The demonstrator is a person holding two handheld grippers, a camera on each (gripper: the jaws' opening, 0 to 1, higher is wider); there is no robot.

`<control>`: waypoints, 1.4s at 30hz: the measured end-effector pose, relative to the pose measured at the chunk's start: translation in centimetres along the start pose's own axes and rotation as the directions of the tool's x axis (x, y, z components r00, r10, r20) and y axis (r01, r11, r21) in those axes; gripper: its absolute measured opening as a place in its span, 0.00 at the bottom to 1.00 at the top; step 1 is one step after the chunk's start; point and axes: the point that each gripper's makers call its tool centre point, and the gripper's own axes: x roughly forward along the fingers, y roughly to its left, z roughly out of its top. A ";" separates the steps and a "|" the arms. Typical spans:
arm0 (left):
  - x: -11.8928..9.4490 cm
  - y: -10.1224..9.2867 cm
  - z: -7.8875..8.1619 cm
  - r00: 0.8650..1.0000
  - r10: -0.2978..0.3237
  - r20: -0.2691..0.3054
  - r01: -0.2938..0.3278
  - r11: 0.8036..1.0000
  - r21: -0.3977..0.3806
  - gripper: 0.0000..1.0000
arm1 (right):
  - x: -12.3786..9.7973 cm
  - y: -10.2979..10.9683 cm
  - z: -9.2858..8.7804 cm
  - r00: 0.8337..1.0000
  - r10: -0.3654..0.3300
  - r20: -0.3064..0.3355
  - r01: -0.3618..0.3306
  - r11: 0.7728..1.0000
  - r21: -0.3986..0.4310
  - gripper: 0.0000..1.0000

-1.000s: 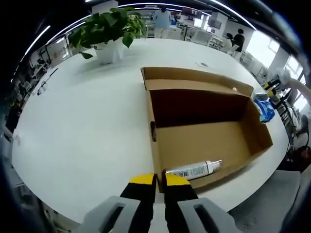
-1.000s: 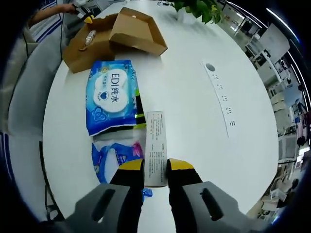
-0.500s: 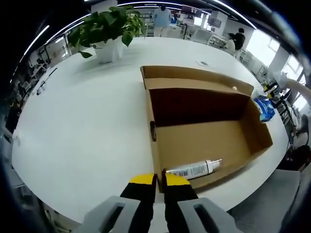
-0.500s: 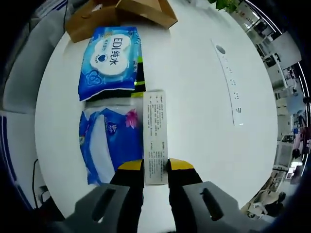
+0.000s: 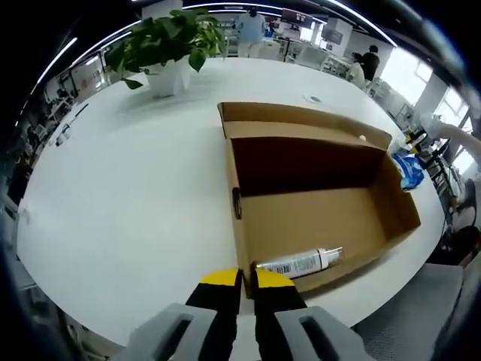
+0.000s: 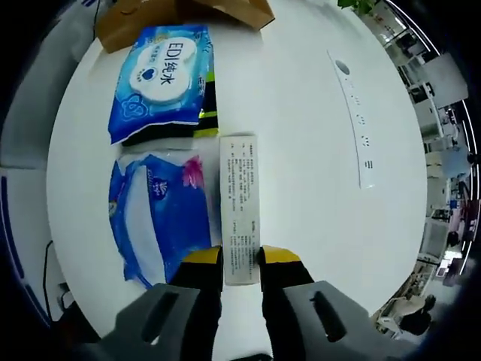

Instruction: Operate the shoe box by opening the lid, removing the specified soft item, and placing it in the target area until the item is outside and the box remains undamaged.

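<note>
The brown shoe box [image 5: 316, 214] stands open on the white table, its lid folded back. A white spray bottle [image 5: 301, 263] lies inside against the near wall. My left gripper [image 5: 246, 280] sits at the box's near corner, jaws almost together with the box wall between them. My right gripper [image 6: 240, 257] is shut on the near end of a long white printed pack [image 6: 239, 195] that stretches away over the table. Left of it lie a blue wipes pack [image 6: 154, 218] and a blue EDI wipes pack [image 6: 161, 71]. The shoe box [image 6: 180, 15] shows at the top edge.
A potted plant [image 5: 169, 49] stands at the far side of the round white table [image 5: 128, 188]. A black-and-green item [image 6: 203, 113] pokes out under the EDI pack. A long white strip [image 6: 355, 113] lies on the table to the right. People stand far behind.
The right gripper view has moved along the table, bringing the lower wipes pack into full view; the white pack stays between the jaws. The left gripper view is unchanged.
</note>
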 end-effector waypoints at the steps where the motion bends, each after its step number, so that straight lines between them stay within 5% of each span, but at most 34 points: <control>1: 0.0 0.0 0.0 1.000 0.000 0.000 0.000 1.000 0.000 0.05 | 0.1 -0.1 0.0 1.000 -0.005 -0.001 0.005 1.000 -0.003 0.17; 13: -0.1 -0.1 -0.1 1.000 -0.004 0.014 0.004 1.000 -0.002 0.06 | 0.5 -0.7 -0.1 1.000 -0.018 -0.007 0.018 1.000 0.012 0.25; 19: -0.3 -0.2 0.0 1.000 0.012 0.027 -0.014 0.998 0.054 0.09 | -0.8 -2.0 0.1 0.994 -0.106 0.008 0.106 0.993 0.047 0.47; 29: -1.2 -0.5 0.1 0.999 0.005 0.041 -0.010 0.994 0.112 0.18 | -3.2 -1.6 0.8 0.985 -0.167 0.046 0.161 0.980 0.120 0.58; 33: -1.7 -0.8 0.4 0.999 -0.009 0.050 0.001 0.989 0.149 0.20 | -4.5 -0.5 1.5 0.982 -0.165 0.092 0.141 0.964 0.225 0.60; 42: -3.1 -2.8 2.8 0.992 -0.090 0.092 0.064 0.964 0.256 0.27 | -8.0 2.0 4.1 0.947 -0.230 0.225 0.126 0.909 0.397 0.71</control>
